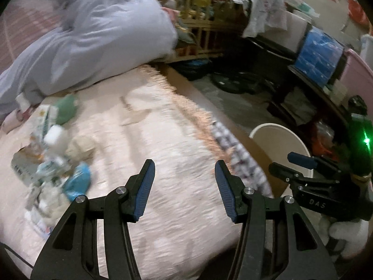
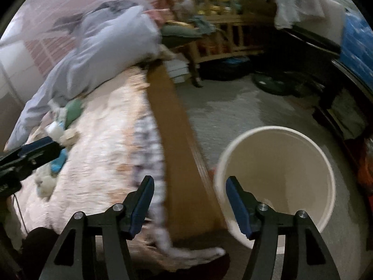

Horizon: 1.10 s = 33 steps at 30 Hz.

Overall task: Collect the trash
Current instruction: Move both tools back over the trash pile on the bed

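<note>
A heap of trash (image 1: 46, 163) lies on the pink bedspread (image 1: 167, 154) at the left: crumpled wrappers, tissues, a blue packet (image 1: 78, 182) and a white wad (image 1: 56, 135). My left gripper (image 1: 184, 170) hangs open over the bare bedspread to the right of the heap, with nothing between its pads. A white bucket (image 2: 279, 163) stands on the floor beside the bed. My right gripper (image 2: 190, 182) is open and empty above the bed's edge, its right finger over the bucket's rim. The heap (image 2: 58, 140) also shows in the right wrist view, behind the left gripper (image 2: 42, 147).
A blue-grey quilt (image 1: 93, 42) is piled at the far end of the bed. A brown wooden bed rail (image 2: 177, 140) runs between bedspread and floor. Beyond stand a wooden crib (image 1: 200, 23), dark furniture (image 1: 303, 93) with a blue box (image 1: 319, 56), and clutter on the grey floor (image 2: 233, 107).
</note>
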Available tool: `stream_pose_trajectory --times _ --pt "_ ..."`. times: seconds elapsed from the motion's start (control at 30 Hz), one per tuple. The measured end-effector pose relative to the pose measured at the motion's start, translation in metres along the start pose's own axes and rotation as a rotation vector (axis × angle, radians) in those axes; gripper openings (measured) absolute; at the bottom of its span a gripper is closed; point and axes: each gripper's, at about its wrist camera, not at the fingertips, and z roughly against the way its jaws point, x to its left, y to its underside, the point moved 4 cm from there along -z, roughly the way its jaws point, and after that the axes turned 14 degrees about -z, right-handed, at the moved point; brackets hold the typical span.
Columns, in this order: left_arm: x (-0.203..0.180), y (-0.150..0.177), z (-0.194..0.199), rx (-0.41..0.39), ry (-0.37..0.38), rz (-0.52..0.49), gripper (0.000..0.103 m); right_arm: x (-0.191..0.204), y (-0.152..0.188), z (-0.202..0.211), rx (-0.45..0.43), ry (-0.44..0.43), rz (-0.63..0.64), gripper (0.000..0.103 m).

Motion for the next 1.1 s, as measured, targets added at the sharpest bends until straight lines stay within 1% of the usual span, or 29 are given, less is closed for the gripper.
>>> stream_pose_trajectory --times 0.1,0.23,0.43,0.63,0.83,0.93,1.1 --pt "0.017 0.010 0.008 0.003 -0.017 0.040 0.052 0.033 0.005 -0.005 0.024 -0.049 0.037 0.062" --pt "0.046 0.027 0.021 -0.002 -0.058 0.092 0.052 0.070 0.011 -0.014 0.049 -0.094 0.087 0.062" --pt "0.092 0.057 0.041 0.005 -0.122 0.170 0.052 0.120 0.025 -0.024 0.088 -0.138 0.167 0.062" --pt "0.144 0.096 0.059 0.038 -0.194 0.254 0.052 0.160 0.040 -0.036 0.128 -0.172 0.232 0.064" --pt "0.187 0.130 0.067 0.076 -0.259 0.326 0.052 0.193 0.051 -0.058 0.184 -0.192 0.292 0.065" --pt "0.202 0.144 0.067 0.088 -0.269 0.362 0.052 0.207 0.052 -0.066 0.202 -0.209 0.309 0.065" --pt "0.214 0.157 0.062 0.104 -0.257 0.395 0.052 0.234 0.049 -0.085 0.240 -0.248 0.314 0.065"
